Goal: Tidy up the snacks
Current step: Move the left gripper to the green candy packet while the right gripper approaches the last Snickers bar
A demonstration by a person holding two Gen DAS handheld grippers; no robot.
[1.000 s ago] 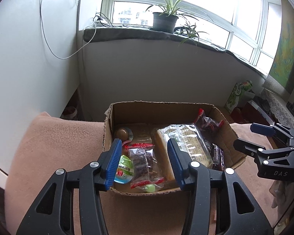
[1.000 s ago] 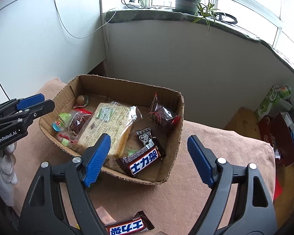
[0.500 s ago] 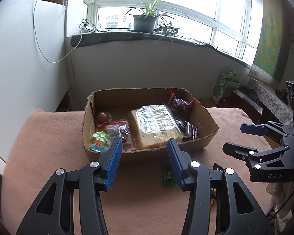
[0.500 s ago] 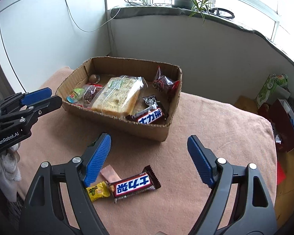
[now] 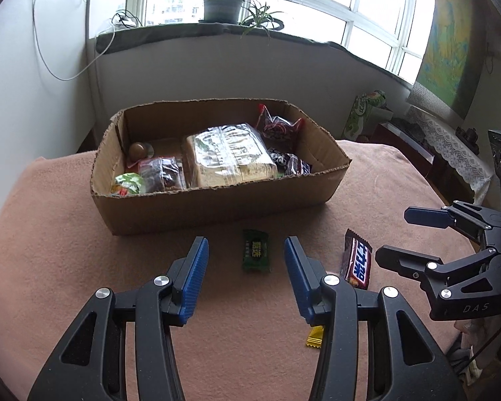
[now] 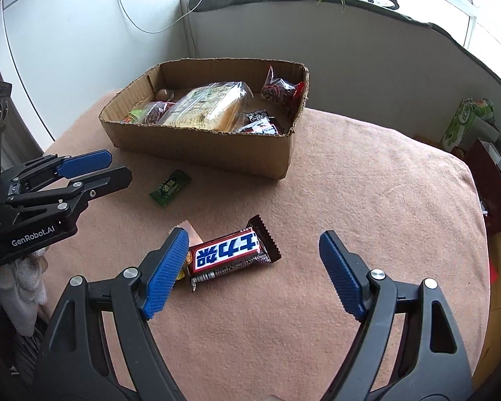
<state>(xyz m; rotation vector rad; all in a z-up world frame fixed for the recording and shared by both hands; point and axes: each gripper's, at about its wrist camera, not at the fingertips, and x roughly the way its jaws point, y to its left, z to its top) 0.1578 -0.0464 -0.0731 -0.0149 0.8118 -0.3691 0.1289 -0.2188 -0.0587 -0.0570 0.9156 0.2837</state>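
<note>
Left wrist view: left gripper (image 5: 245, 260) hovering with jaws just narrowing, nothing pinched, green candy (image 5: 256, 250) lying on the bench (image 5: 66, 250) between its fingers; right gripper (image 6: 254, 264) gaping wide, empty, over the Snickers bar (image 6: 230, 254); cardboard box (image 5: 217, 207) sitting behind, holding bread and other snacks

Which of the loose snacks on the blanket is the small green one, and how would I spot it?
Start at the cardboard box on the pinkish blanket. Just in front of its near wall lies the green sachet, flat and alone. Its neighbours are a longer brown chocolate bar with a blue and white label and a yellow candy; it is the only green wrapper outside the box.
</note>
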